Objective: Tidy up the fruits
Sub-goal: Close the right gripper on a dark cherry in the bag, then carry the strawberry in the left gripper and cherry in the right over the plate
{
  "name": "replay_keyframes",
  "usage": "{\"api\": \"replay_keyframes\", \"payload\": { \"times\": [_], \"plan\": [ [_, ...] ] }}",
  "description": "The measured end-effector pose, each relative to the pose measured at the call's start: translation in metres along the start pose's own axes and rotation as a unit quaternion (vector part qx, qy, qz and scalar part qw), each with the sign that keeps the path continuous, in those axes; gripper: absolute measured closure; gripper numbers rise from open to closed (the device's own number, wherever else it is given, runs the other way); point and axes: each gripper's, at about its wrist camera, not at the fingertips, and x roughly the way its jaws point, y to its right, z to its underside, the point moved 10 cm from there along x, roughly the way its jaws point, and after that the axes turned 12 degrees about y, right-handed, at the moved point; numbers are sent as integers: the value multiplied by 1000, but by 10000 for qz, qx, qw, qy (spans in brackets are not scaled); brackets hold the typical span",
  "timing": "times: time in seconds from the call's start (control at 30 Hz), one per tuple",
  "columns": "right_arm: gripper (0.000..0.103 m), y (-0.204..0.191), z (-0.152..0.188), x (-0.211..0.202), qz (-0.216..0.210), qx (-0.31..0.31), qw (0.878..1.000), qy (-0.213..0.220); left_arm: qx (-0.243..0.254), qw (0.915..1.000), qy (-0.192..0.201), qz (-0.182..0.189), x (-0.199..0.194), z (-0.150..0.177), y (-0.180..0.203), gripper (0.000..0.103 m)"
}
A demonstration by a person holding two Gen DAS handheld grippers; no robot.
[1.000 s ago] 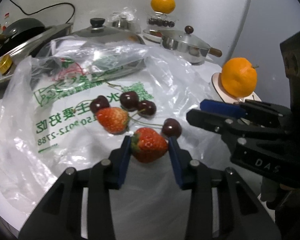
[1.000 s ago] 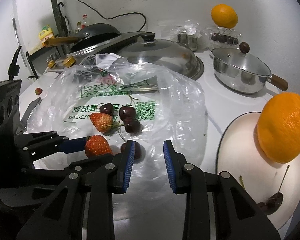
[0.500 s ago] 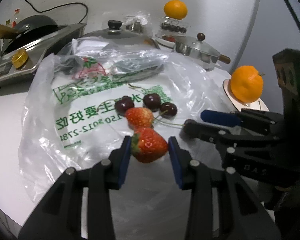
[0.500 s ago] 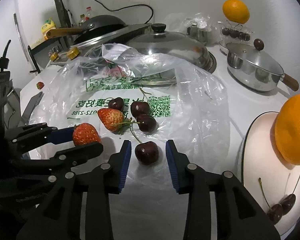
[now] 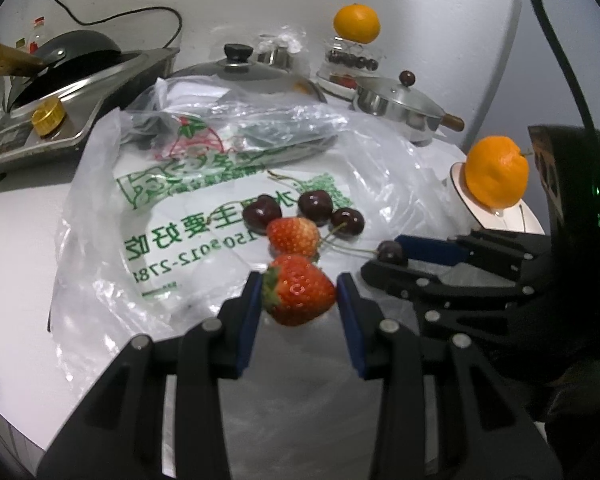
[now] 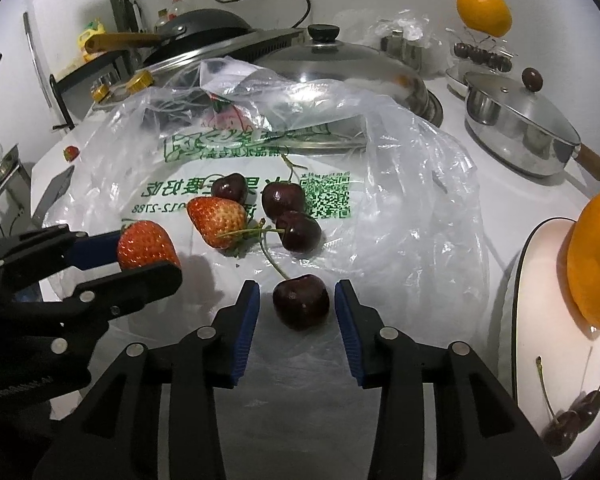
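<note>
My left gripper (image 5: 299, 280) is shut on a red strawberry (image 5: 298, 296) and holds it just above the printed plastic bag (image 5: 172, 216). In the right wrist view that gripper (image 6: 148, 258) and the strawberry (image 6: 144, 242) show at the left. My right gripper (image 6: 297, 288) stands over the bag's near edge with a dark cherry (image 6: 300, 306) between its blue pads; a thin gap shows on each side. A second strawberry (image 6: 218, 220) and three cherries (image 6: 282, 200) lie on the bag (image 6: 400, 200) beyond.
A white plate (image 6: 540, 320) at the right holds an orange (image 6: 596, 260) and stemmed cherries (image 6: 572, 424). Behind the bag stand a large pot lid (image 6: 340, 64), a lidded steel pan (image 6: 520, 120), a stove with a wok (image 6: 204, 28) and a glass stand topped by an orange (image 6: 484, 10).
My right gripper came down and toward the loose cherry with its jaws set wider, so the cherry now sits between the pads. My left gripper drew back a little with the strawberry.
</note>
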Motion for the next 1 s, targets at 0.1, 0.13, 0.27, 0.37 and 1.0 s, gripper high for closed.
{"api": "replay_keyframes", "payload": {
  "times": [0.1, 0.13, 0.27, 0.37, 1.0],
  "plan": [
    [72, 0, 0, -2, 50, -63, 10000, 15, 6, 10000, 8, -4, -2, -1, 0, 64],
    [72, 1, 0, -3, 60, -68, 10000, 23, 11, 10000, 12, -1, -2, -1, 0, 64],
    [72, 1, -1, -7, 59, -79, 9999, 56, 32, 10000, 38, -6, -5, -1, 3, 64],
    [72, -1, -2, -12, 52, -108, 9999, 90, 44, 10000, 55, -11, -7, -2, 5, 64],
    [72, -1, 4, -42, 218, -145, 9995, 201, 174, 9996, 197, 67, -29, -5, 22, 64]
  ]
}}
